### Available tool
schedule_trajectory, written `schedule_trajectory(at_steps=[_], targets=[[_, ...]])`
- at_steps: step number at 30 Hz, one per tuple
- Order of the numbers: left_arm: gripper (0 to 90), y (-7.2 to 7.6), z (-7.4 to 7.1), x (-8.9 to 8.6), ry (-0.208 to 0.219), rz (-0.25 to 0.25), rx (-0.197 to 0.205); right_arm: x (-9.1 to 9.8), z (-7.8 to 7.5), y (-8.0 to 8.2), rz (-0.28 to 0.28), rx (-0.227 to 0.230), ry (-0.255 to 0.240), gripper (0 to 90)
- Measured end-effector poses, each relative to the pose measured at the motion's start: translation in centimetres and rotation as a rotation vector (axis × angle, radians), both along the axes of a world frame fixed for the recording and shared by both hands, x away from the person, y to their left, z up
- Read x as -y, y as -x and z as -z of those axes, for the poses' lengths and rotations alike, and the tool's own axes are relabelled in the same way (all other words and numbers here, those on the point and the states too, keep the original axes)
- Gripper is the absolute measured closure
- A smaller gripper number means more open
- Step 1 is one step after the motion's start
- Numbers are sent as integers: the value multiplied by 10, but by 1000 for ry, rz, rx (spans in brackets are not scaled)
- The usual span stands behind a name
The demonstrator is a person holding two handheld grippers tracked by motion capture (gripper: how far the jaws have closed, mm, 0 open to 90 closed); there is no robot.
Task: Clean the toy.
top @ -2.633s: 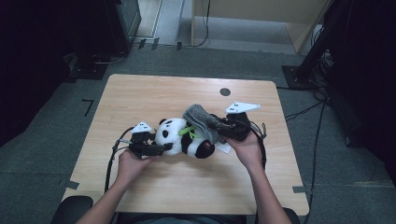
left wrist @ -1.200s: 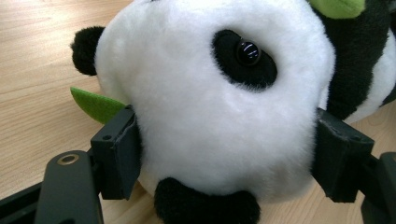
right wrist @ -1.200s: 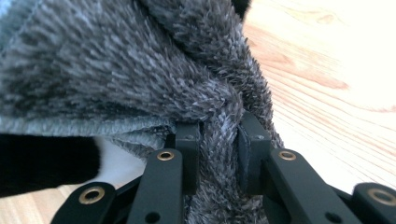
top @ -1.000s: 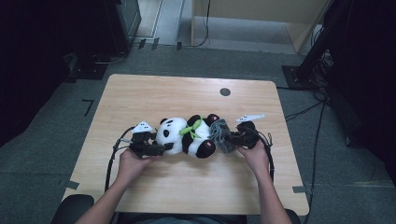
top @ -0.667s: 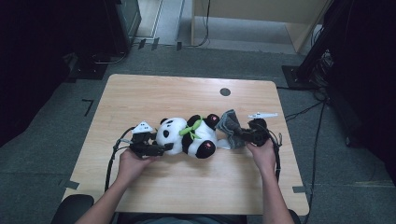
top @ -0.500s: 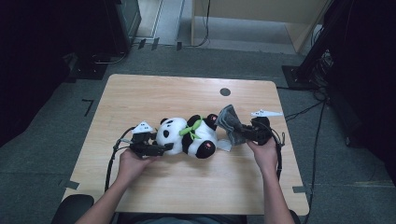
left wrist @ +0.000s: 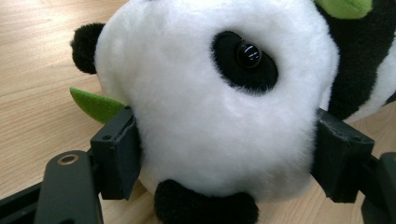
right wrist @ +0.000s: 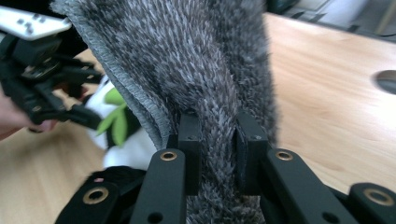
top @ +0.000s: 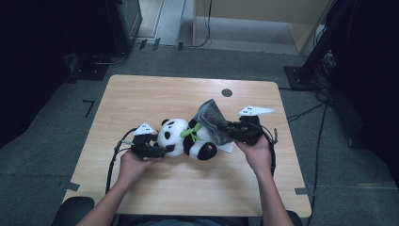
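A black-and-white panda plush (top: 188, 137) with a green leaf scarf lies on its side in the middle of the wooden table (top: 155, 94). My left gripper (top: 162, 150) is shut on the panda's head (left wrist: 210, 93), one pad pressing each side. My right gripper (top: 227, 129) is shut on a grey fuzzy cloth (top: 211, 120), held up over the panda's body. In the right gripper view the cloth (right wrist: 205, 70) is pinched between both pads and stands upright, with the panda (right wrist: 123, 140) and the left gripper (right wrist: 70, 100) behind it.
A dark round hole (top: 227, 92) sits in the table near its far edge. Cables trail from both grippers over the table. A dark cabinet (top: 123, 21) and a wooden unit (top: 263, 19) stand on the floor beyond the table.
My right gripper has pulled the grey cloth off the panda's lower body and lifted it up and to the right. The left gripper and the panda's head have stayed put.
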State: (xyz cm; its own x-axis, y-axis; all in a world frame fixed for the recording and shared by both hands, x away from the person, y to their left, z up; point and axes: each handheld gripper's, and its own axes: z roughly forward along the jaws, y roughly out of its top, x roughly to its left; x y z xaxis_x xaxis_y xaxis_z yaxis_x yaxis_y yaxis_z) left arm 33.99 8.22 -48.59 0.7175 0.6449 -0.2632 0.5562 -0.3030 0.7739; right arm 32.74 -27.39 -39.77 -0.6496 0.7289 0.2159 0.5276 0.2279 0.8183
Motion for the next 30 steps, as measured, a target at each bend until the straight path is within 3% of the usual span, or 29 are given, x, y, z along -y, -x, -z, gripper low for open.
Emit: schedule_trajectory(at_steps=[5, 9, 15, 18, 24, 27, 30], targets=[[221, 0, 0, 0, -4, 6, 3, -21, 16, -3, -68, -53, 36, 763], [220, 2, 0, 1, -15, 10, 16, -28, 28, -7, -74, -81, 60, 755], [220, 1, 0, 2, -16, 11, 18, -23, 36, -8, -67, -76, 54, 750], [220, 1, 0, 1, -11, 8, 14, -16, 42, -11, -57, -102, 37, 750], [220, 0, 1, 1, -4, 7, 9, -3, 52, -16, -31, -158, 58, 751], [220, 0, 1, 1, -2, 6, 7, 0, 56, -16, -24, -163, 77, 751], [220, -1, 1, 1, 2, 4, 6, 5, 62, -18, -21, -185, 50, 748]])
